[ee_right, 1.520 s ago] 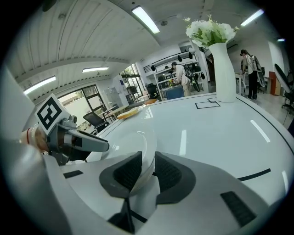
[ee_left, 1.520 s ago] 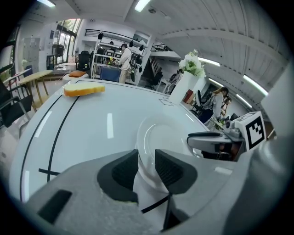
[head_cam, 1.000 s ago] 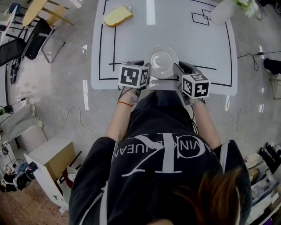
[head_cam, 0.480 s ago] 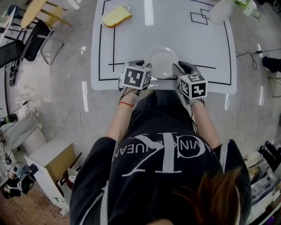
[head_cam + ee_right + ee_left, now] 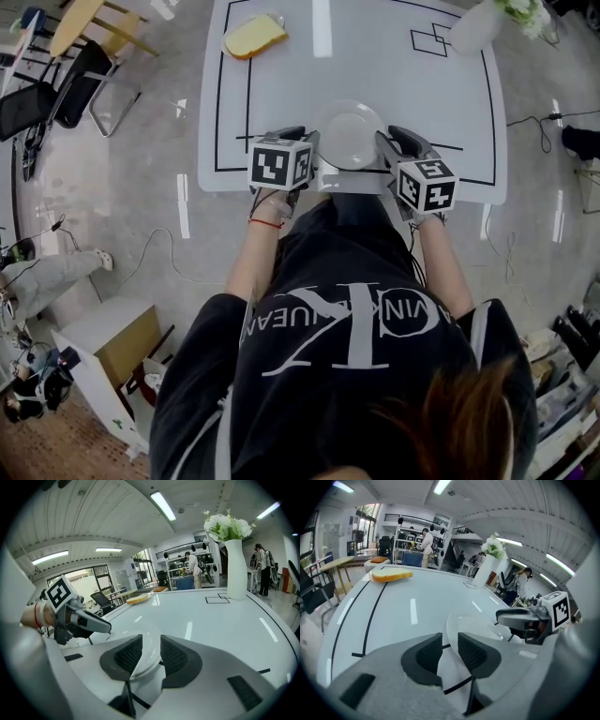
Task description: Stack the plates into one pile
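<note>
A white plate (image 5: pixel 349 136) lies on the white table (image 5: pixel 375 56) near its front edge; I cannot tell whether others lie beneath it. My left gripper (image 5: pixel 302 142) flanks its left rim and my right gripper (image 5: pixel 392 142) its right rim. In the left gripper view the plate (image 5: pixel 480 623) has its rim in the gap of the left gripper (image 5: pixel 450 651), whose jaws have just been closing; the pads do not press on it. In the right gripper view the plate (image 5: pixel 147 651) sits between the jaws of the right gripper (image 5: pixel 151 656), which have just been opening and stand apart from it.
A slice of bread (image 5: pixel 254 35) lies at the table's far left, and a white vase with flowers (image 5: pixel 478 23) stands at the far right. Black lines mark the tabletop. The table's front edge (image 5: pixel 225 183) runs just under both grippers. Chairs stand on the floor at left.
Both marker cubes have shifted slightly outward from the plate, the left one to the left and the right one to the right. The plate looks smaller and flatter on the table.
</note>
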